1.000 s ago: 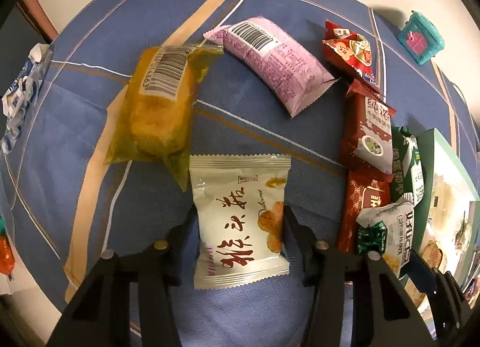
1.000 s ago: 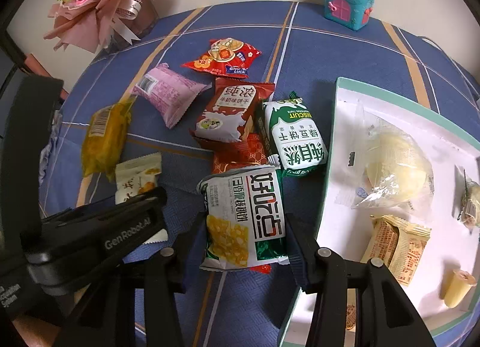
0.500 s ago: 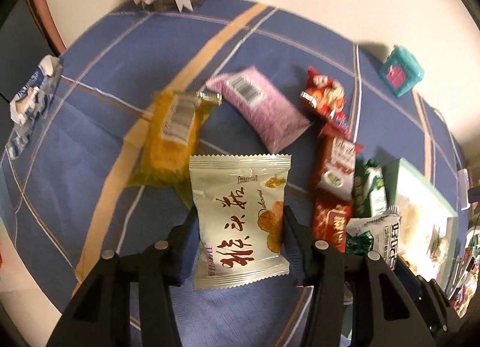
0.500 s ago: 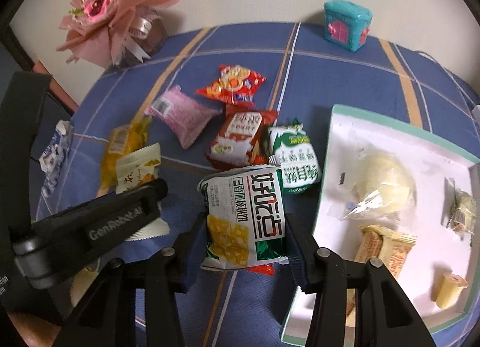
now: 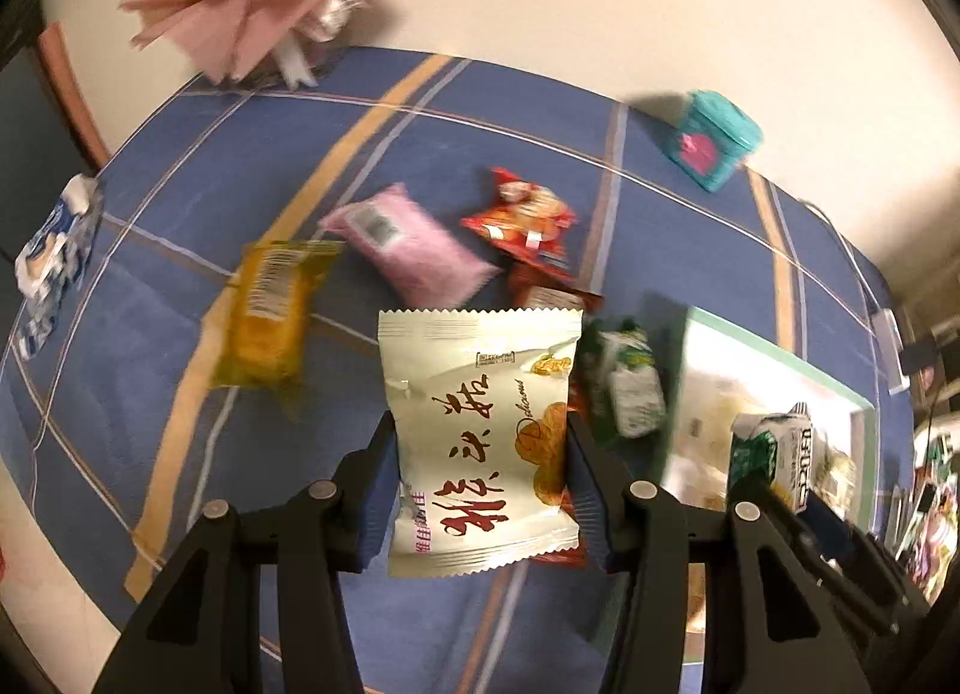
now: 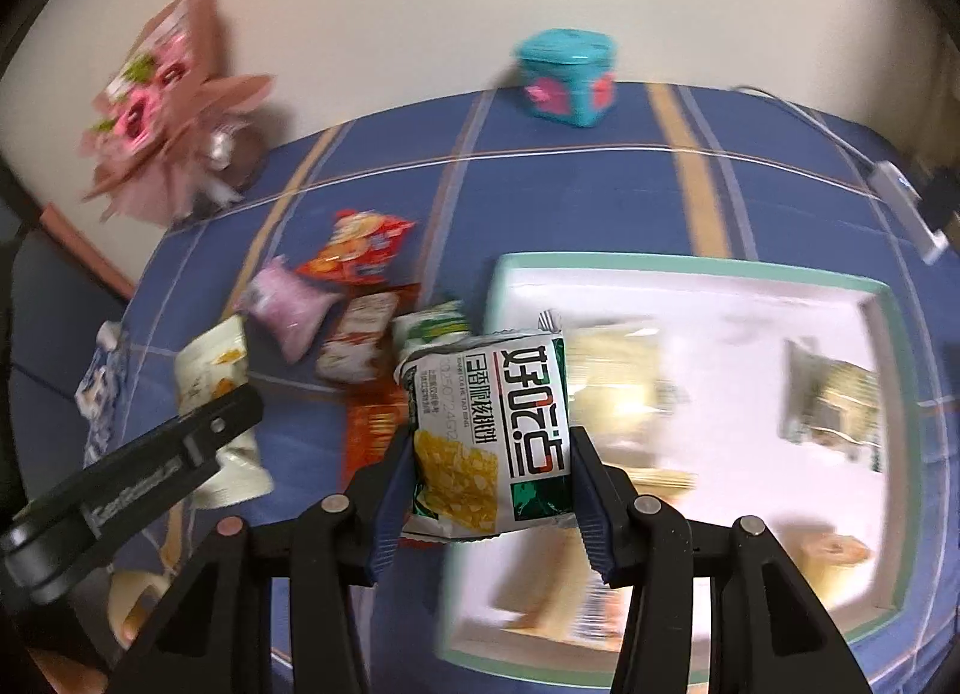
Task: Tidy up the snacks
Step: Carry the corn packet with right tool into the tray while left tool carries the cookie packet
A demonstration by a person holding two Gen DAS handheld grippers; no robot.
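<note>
On the left side of the worktop (image 5: pixel 180 394), a yellow packet (image 5: pixel 267 322) and a pink packet (image 5: pixel 408 250) lay loose on the blue cloth, with a red packet (image 5: pixel 522 214) near them. The left tongs (image 5: pixel 480 484) were clenched on a white snack packet (image 5: pixel 480 430), both fingers pressing its side edges, and the packet was lifted clear of the cloth. I judged that this hold was only on the thin foil, so a quick swing could let the packet turn or slip out.

More to the right, the right tongs (image 6: pixel 489 472) were grasping a green and white snack packet (image 6: pixel 489 424) in the same way, above the near left corner of the white tray (image 6: pixel 888 298). The tray already held several wrapped snacks, one of them a pale wrapped bun (image 6: pixel 618 370) just behind the packet. Both views were blurred, so I judged the hands were moving fast.

The two tongs were near each other, and I thought they could bump if both went to the tray together. A packet released too early could land on the green rim, or on the green striped packet (image 6: pixel 432 322) beside the tray, and slide back onto the cloth.
</note>
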